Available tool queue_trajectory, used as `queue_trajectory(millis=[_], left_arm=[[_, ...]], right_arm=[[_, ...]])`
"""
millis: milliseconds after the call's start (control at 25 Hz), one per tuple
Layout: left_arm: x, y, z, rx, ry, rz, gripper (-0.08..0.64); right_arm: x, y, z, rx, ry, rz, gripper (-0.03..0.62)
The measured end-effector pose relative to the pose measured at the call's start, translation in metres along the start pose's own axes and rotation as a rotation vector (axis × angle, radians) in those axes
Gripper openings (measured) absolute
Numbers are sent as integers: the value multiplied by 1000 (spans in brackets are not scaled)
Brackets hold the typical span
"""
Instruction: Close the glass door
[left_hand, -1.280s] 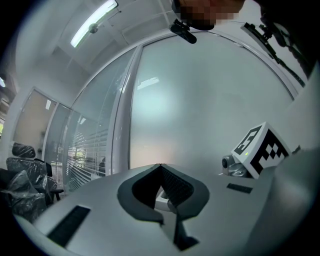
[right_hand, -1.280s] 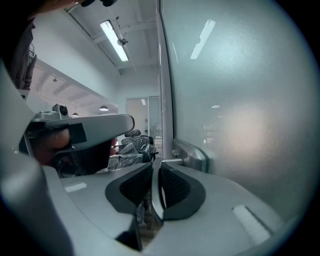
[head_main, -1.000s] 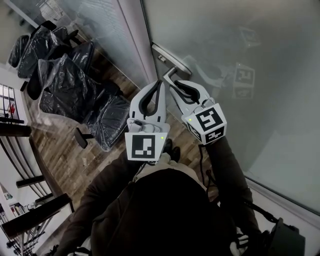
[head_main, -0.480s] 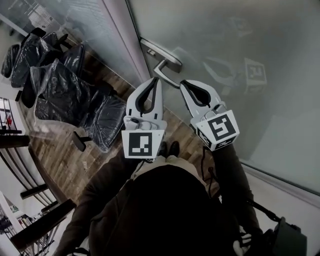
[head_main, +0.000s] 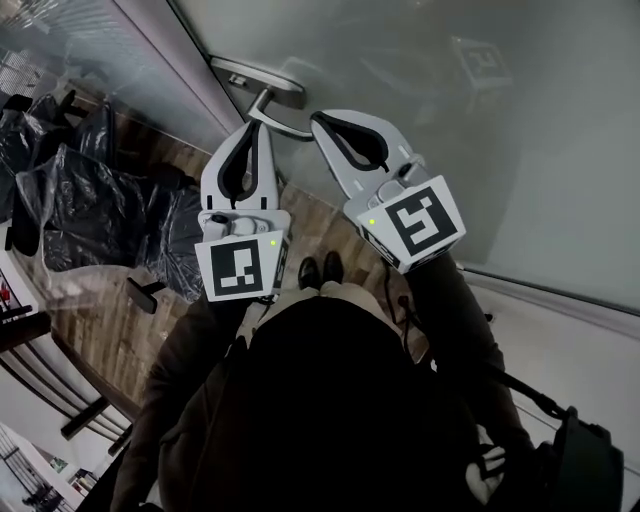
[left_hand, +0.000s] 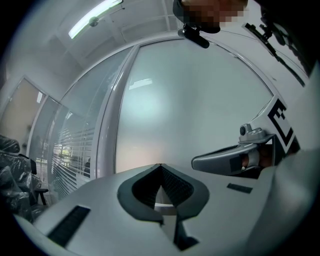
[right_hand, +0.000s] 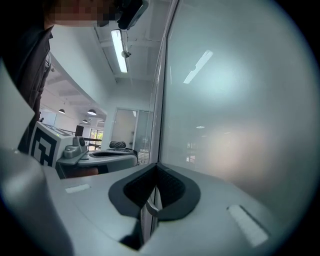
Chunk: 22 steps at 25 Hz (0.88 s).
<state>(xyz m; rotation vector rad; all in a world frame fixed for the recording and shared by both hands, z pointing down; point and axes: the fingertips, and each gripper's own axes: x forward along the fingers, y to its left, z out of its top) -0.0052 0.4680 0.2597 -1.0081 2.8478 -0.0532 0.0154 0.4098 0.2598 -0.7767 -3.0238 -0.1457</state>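
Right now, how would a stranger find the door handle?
Start at the big frosted glass door. Near its left edge sits a silver lever handle on a long plate, the only metal fitting on it.

Frosted glass door (head_main: 500, 130) upright; silver lever handle (head_main: 262, 92) near its edge.

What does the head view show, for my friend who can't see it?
The left gripper and right gripper, jaws together, point at a metal door handle on a frosted glass door. Plastic-wrapped chairs stand at the left.
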Motion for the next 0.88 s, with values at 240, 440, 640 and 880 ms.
queue_trajectory(millis=[240, 440, 640, 880], left_arm=[[7, -2, 1, -5, -7, -13, -3], [12, -1, 5, -17, -22, -7, -3], [17, -6, 1, -5, -6, -20, -3], [19, -10, 1, -14, -13, -10, -5]], right_arm=[[-2, -4, 8, -7, -14, -14, 0], [-3, -4, 14, -9, -28, -17, 0], [-3, -9, 13, -4, -32, -13, 0], [-5, -10, 9, 6, -29, -10, 0]])
